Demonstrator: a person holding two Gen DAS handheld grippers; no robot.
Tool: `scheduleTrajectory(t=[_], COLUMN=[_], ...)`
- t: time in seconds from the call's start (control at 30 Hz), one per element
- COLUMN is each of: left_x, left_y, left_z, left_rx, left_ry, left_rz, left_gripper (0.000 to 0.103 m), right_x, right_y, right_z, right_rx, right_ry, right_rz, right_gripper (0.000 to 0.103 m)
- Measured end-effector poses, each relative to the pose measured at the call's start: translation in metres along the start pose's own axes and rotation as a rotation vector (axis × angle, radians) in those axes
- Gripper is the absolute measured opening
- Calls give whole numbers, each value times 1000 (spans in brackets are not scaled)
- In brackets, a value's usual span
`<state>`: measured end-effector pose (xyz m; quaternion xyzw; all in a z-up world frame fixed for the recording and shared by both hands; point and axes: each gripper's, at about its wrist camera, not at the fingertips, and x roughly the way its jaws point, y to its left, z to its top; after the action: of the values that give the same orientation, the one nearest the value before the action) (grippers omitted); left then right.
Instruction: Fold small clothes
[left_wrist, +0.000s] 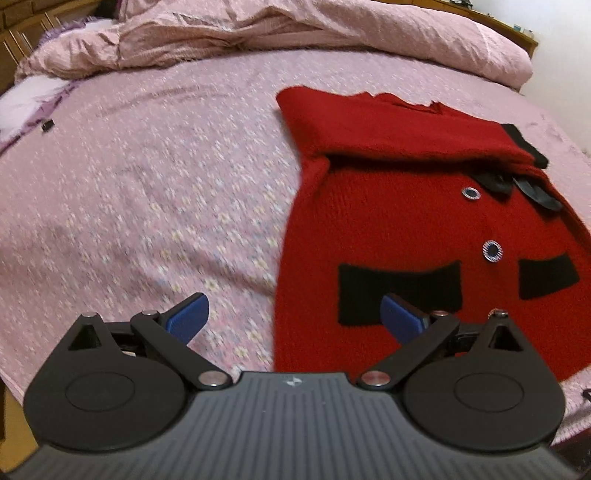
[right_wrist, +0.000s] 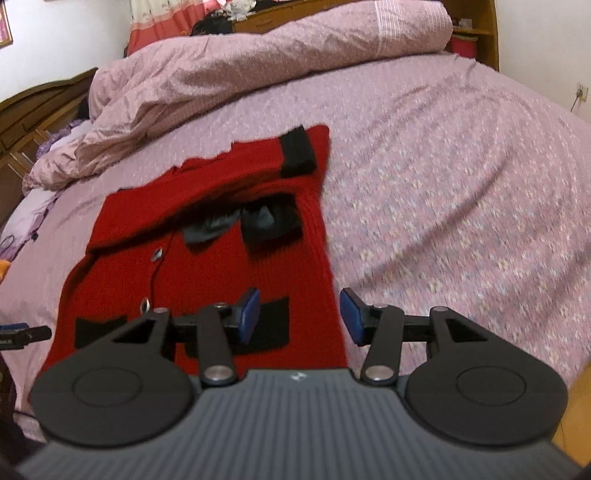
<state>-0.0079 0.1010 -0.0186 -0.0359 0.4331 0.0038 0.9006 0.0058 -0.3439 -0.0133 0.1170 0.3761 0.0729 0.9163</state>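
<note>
A small red knit cardigan (left_wrist: 406, 229) with black pocket patches, black cuffs and round buttons lies on the pink bed sheet (left_wrist: 147, 184). Its sleeves are folded across the chest. My left gripper (left_wrist: 295, 317) is open and empty, hovering over the cardigan's lower left edge. In the right wrist view the cardigan (right_wrist: 221, 258) lies left of centre, with a black cuff (right_wrist: 297, 151) at its top. My right gripper (right_wrist: 300, 317) is open and empty above the cardigan's lower right edge.
A rumpled pink duvet (left_wrist: 295, 40) (right_wrist: 258, 74) is heaped along the far side of the bed. A wooden headboard (right_wrist: 29, 107) stands at the left. A small dark object (left_wrist: 47, 126) lies on the sheet at the far left.
</note>
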Motion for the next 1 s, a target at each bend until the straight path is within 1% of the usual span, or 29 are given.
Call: scheduleTrajectory(t=[0.13,0.23,0.27,0.43,0.53,0.7,0.8,0.9,1.0], left_x=[6,12,14,23,30,37,40,40,42], left_y=[6,9,9,3,0,-8,-12,-15,-16], left_z=[-7,-10,-11,-13,-14,-19,-24,-26,-26], left_rx=[-54,-73,-73,-31,-13,2,-3,-4,-2], left_ry=[37,61,67,74,84,121,143,146,149], left_rz=[-64,-91,-100,-124,-149,-226,-271,-271,-274], left_gripper=[100,99,98,98,98,98,98,98,98], right_x=[-2,-1,0,7,8,8,8,10,15], right_y=[-5,-8,-8,-10,-11,-13,-8,-4,-3], right_z=[-9,-14,-15,-22,-25,-27,-30,-33,-35], right_rx=[14,24,21,48,46,54,26,4,23], right_ry=[39,63,68,108,107,105,110,121,145], right_rz=[19,40,43,63,68,83,103,141,188], right_gripper=[50,51,52,52,52,52,52,52,52])
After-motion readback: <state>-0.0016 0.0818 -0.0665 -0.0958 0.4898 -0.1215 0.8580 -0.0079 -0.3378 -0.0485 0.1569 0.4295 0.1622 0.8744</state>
